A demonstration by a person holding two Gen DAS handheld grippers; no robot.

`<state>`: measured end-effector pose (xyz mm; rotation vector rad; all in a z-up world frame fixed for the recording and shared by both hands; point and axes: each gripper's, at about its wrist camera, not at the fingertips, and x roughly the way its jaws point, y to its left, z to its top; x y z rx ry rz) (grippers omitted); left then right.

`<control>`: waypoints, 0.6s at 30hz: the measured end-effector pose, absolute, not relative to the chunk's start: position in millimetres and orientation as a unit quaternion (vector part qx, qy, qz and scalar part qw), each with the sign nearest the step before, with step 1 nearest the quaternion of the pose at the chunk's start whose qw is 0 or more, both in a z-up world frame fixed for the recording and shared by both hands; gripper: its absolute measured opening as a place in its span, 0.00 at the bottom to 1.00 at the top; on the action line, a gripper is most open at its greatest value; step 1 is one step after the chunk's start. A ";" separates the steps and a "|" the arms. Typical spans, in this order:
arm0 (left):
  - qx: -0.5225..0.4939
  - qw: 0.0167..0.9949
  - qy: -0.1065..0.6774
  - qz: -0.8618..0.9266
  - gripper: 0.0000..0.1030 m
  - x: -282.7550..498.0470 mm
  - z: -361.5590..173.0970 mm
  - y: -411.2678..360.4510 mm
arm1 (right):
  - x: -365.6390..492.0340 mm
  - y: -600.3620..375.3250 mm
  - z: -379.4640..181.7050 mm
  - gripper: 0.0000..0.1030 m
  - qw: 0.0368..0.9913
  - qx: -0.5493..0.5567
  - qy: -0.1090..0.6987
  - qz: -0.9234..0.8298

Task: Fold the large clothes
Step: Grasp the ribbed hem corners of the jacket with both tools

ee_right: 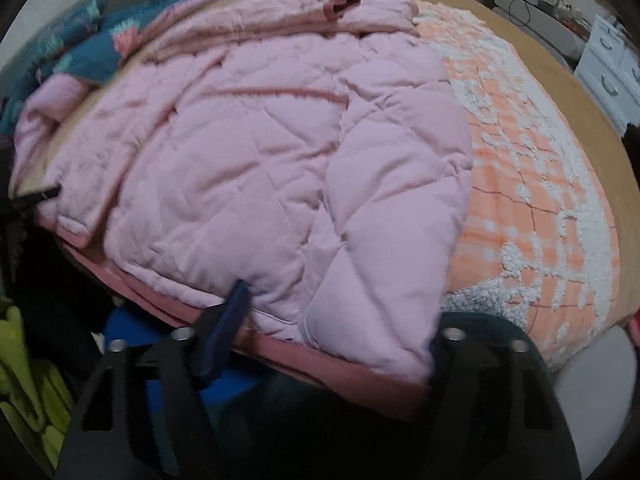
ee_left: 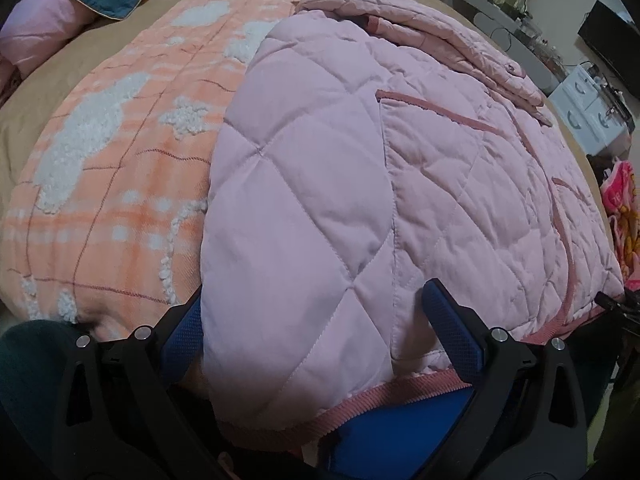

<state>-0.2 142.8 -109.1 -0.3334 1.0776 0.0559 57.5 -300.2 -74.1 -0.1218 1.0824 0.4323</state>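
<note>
Two grippers meet the near hem of a pink quilted jacket (ee_left: 360,168) spread on an orange blanket (ee_left: 120,152) over the bed (ee_left: 24,120). We see the left gripper (ee_left: 316,320) spread wide with a folded sleeve (ee_left: 296,240) between its fingers. Our right gripper (ee_right: 336,320) straddles the other sleeve (ee_right: 384,240), also wide open. Neither pinches the cloth.
</note>
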 end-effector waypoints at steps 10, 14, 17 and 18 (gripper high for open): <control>-0.122 0.858 0.499 0.020 0.54 -3.3 -99.4 129.9 | 55.7 -314.8 -39.1 0.19 0.872 0.010 0.430 0.234; -0.108 0.864 0.491 0.020 0.34 -4.6 -90.9 126.8 | 59.3 -314.4 -13.7 0.18 0.888 0.025 0.386 0.249; -0.113 0.863 0.492 0.020 0.27 -3.5 -89.4 128.7 | 65.9 -314.2 3.8 0.17 0.897 0.036 0.359 0.257; -0.117 0.864 0.489 0.019 0.20 -3.0 -87.6 129.2 | 67.7 -313.6 8.9 0.17 0.899 0.038 0.350 0.259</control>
